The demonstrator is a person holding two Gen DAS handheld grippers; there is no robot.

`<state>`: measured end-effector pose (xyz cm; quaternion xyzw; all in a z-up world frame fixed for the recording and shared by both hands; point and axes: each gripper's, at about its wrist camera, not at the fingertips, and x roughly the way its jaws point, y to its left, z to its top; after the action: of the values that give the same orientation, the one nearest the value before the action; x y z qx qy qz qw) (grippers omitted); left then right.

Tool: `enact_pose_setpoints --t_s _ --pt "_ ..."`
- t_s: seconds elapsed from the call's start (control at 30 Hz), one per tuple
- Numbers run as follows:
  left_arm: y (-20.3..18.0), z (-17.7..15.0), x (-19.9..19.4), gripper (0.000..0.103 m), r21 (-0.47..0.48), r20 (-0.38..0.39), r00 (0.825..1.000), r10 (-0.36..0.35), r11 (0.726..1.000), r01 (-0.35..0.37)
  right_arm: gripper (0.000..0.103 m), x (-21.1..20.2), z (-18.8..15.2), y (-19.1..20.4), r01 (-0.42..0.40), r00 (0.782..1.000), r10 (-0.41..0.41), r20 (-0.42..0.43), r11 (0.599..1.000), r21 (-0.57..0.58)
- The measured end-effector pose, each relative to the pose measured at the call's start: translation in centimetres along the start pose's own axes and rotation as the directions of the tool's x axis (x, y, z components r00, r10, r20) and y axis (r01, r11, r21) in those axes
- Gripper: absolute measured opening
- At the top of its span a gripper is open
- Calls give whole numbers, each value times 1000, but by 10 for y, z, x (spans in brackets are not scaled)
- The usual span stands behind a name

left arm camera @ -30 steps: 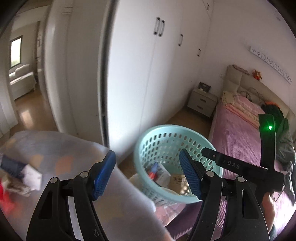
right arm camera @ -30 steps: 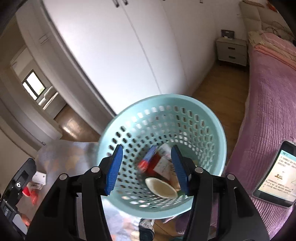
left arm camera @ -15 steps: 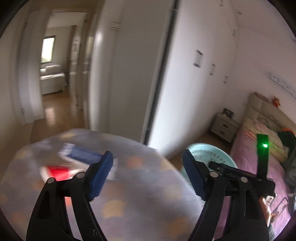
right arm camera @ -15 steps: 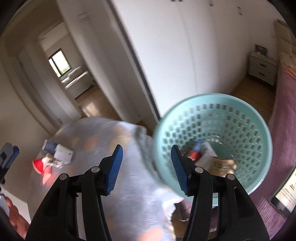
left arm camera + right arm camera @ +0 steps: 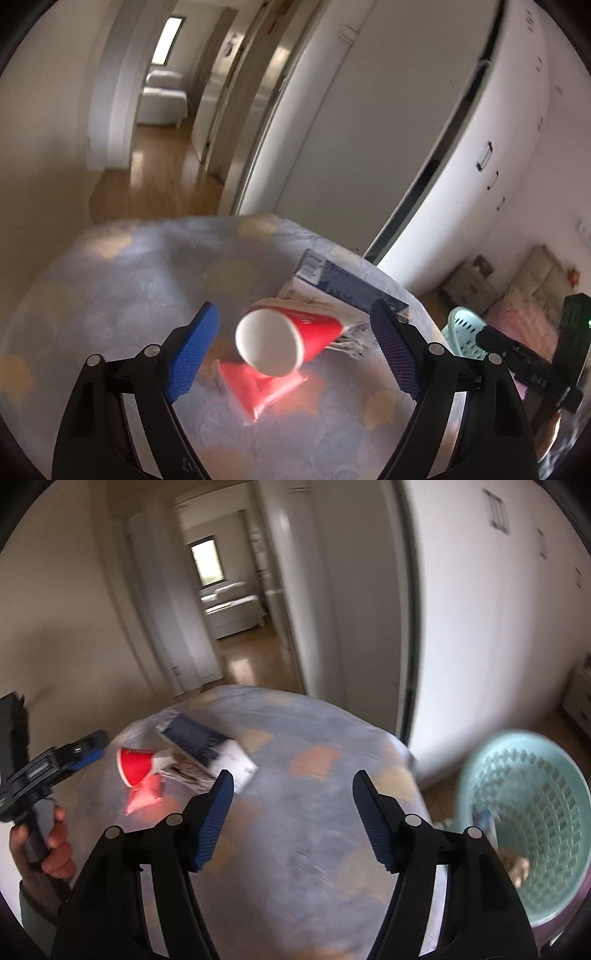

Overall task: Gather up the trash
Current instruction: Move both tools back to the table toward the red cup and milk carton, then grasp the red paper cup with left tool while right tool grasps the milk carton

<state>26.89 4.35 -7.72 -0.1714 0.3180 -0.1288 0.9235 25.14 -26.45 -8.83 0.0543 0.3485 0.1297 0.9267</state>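
Both grippers' fingers have just been opening and stand wide, nothing between them. The left gripper (image 5: 295, 350) hovers over a red paper cup (image 5: 284, 341) lying on its side on the blue patterned desk (image 5: 110, 295), touching a red flat packet (image 5: 258, 387) and a dark blue carton (image 5: 343, 282). The right gripper (image 5: 291, 819) hangs over bare desk, beside the pale green perforated plastic basket (image 5: 535, 812)

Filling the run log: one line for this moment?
left gripper: open, empty, facing red cup | right gripper: open, empty | basket: beside table
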Motion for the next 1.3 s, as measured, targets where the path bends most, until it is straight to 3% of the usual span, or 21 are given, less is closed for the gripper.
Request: enact_pose_setpoints --t_s 0.2,0.37,0.43,0.5,0.67,0.73,0.8,0.9,1.17,1.3 --pt "12 -10 20 82 -22 -41 998 -41 999 40 73 33 17 39 -55 998 54 -13 992 -114" --pt "12 -14 25 82 2 -64 997 -38 999 38 73 65 25 52 -84 996 78 -48 985 -150" --pt "12 -16 24 77 0 -69 997 -21 1000 21 74 76 26 57 -109 993 100 -64 982 -157" --pt "11 -16 26 66 -7 -81 996 -22 1000 21 74 85 28 62 -110 992 98 -78 978 -176" --pt "17 -22 25 62 -19 -74 997 -36 999 34 73 101 28 64 -136 986 117 -119 976 -167" --pt "16 -22 21 59 -15 -44 999 -3 1000 2 65 103 27 62 -147 983 127 -136 977 -153" --pt "17 -22 16 58 -18 -14 1000 17 1000 -17 50 105 24 62 -150 980 128 -152 979 -139" --pt "20 -19 7 58 -40 36 999 31 999 -29 39 97 20 54 -141 981 122 -152 983 -120" --pt "28 -15 2 58 -95 58 997 42 995 -36 38 39 -8 21 -99 987 96 -127 995 -17" --pt "22 -13 4 58 -78 59 996 60 995 -55 40 13 -28 18 -86 985 78 -151 995 -46"
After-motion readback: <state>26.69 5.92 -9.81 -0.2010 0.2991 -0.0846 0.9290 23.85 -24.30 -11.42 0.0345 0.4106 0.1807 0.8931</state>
